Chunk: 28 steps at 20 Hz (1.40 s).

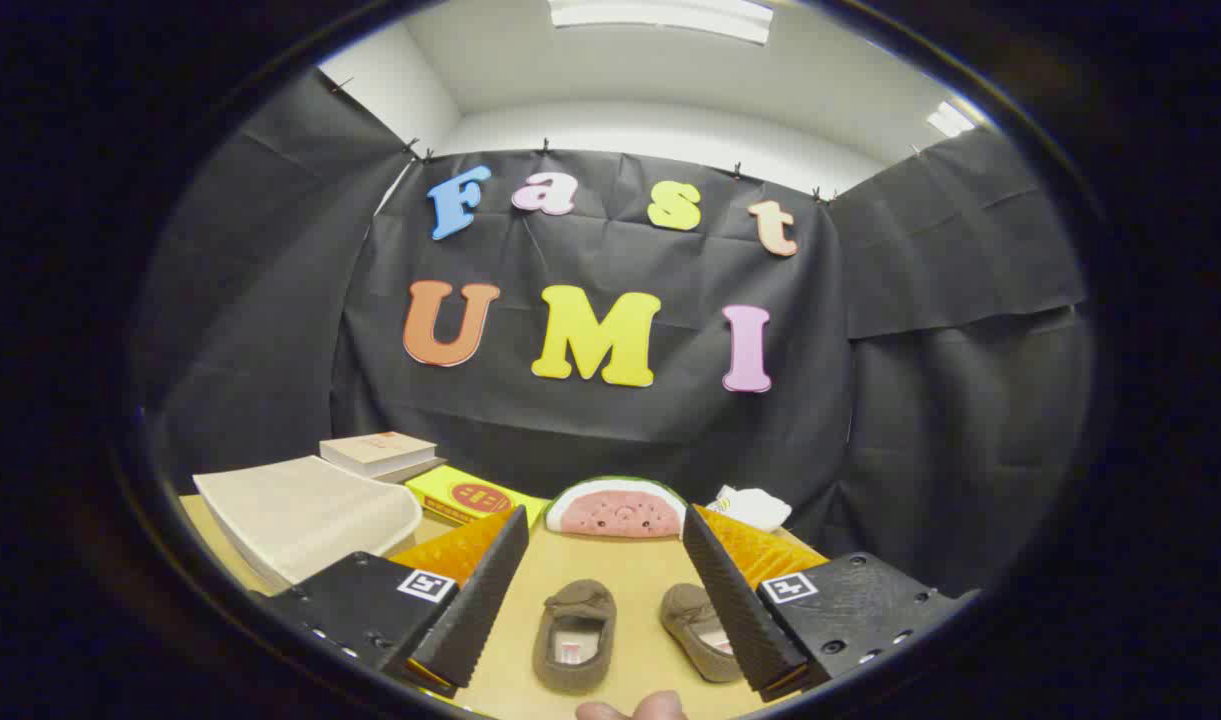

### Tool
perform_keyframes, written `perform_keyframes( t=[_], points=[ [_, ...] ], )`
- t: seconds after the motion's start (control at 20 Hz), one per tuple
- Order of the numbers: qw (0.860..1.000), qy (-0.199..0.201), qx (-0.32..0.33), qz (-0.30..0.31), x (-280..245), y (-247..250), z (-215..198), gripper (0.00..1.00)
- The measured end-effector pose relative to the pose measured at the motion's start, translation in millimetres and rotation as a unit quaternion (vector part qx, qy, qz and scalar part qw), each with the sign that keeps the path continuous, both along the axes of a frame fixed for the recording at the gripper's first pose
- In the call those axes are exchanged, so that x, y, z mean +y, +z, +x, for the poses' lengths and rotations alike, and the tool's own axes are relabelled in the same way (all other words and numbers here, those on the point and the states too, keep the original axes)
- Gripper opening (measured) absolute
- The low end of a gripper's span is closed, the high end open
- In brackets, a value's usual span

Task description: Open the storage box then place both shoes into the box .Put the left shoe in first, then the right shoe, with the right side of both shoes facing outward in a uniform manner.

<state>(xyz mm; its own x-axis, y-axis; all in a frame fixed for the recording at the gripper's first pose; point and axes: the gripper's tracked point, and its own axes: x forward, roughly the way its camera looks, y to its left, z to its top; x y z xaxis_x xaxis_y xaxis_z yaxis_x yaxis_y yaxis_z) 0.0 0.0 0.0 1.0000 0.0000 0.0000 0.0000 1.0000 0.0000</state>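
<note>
The gripper [600, 590] hangs above a tan table [630, 560] with its two black ridged fingers [475, 600] spread wide and grasping nothing. Ahead of the fingertips, at the table's far edge against the black cloth wall, sits a watermelon-slice cushion [617, 508] with a small face on its pink front. Beside it, beyond the left finger, lies a flat yellow box [467, 494], and further off a closed book [378, 452]. Close beside the left finger stands the beige fabric storage box [305, 515], its flap closed. Beyond the right finger a white crumpled cloth [752, 507] rests near the wall. Nothing lies between the fingers and the shoes. Both shoes sit on the table below the open fingers: the left-hand shoe [575, 636], a grey-brown loafer with a pale insole, lies clear in the gap, and the other shoe [698, 630] is partly hidden behind the right finger. A fingertip [632, 708] of the person shows just behind the shoes.
</note>
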Motion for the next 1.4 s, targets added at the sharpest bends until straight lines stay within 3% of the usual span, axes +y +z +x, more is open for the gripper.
perform_keyframes(
  t=[1.05, 1.4],
  points=[
    [1.0, -0.025, -0.001, 0.008, -46, -4, -5, 0.95],
    [0.999, -0.004, 0.008, 0.033, -57, -19, 3, 0.95]
  ],
)
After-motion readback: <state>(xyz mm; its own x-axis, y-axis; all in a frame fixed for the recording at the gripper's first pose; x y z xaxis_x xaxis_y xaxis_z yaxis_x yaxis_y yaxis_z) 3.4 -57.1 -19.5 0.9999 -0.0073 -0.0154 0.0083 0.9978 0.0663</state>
